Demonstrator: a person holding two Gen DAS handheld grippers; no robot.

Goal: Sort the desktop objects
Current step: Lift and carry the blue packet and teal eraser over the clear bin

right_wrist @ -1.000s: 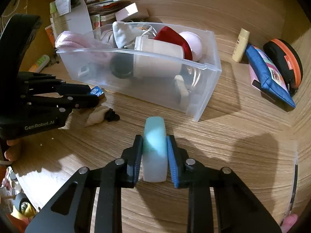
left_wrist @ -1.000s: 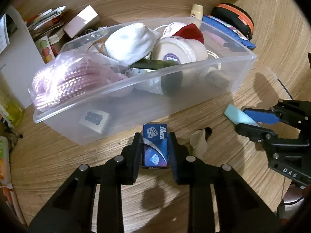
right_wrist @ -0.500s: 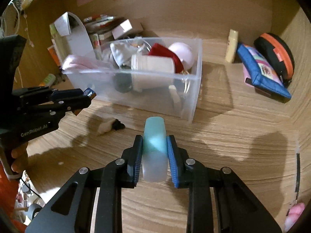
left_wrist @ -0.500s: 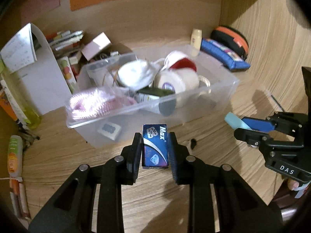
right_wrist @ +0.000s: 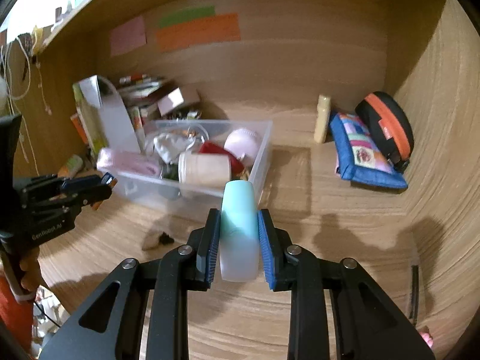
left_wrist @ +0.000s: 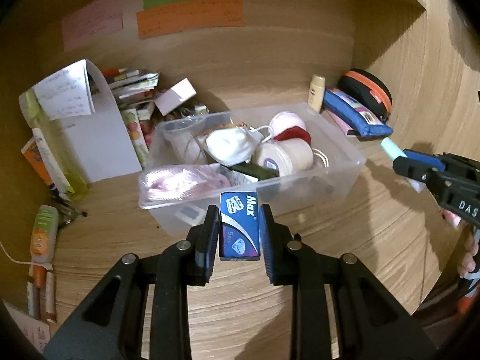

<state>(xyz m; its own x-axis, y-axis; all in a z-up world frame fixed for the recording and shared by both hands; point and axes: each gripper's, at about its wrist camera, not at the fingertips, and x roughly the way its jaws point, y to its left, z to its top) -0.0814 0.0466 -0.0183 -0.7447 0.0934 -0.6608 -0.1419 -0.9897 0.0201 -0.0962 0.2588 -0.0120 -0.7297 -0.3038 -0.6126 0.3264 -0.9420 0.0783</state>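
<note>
In the left wrist view the left gripper (left_wrist: pixel 239 231) sits low at centre frame, its two pads pressed against the sides of a small blue box marked "Max" (left_wrist: pixel 239 227), which is held clear of the wooden desk (left_wrist: pixel 246 324). Just above it in the frame stands a clear plastic bin (left_wrist: pixel 339 177), filled with a white mask (left_wrist: pixel 229 149), a pink packet (left_wrist: pixel 177 181), a cream jar lying on its side (left_wrist: pixel 285 157) and a red item (left_wrist: pixel 295 135). At the right edge of that frame the right gripper (left_wrist: pixel 403 163) reaches in with a pale teal piece showing at its tip. In the right wrist view the right gripper (right_wrist: pixel 239 237) is nearly closed on a rounded pale teal case (right_wrist: pixel 239 234), gripped on both sides and held above the desk, in front of the bin's near right corner. A blue patchwork pouch (right_wrist: pixel 364 157) and a black-and-orange zip case (right_wrist: pixel 387 126) lie at the right of the frame, a cream bottle (right_wrist: pixel 322 118) standing upright just left of them. A small beige-and-black scrap (right_wrist: pixel 156 239) lies on the desk at lower left.
</note>
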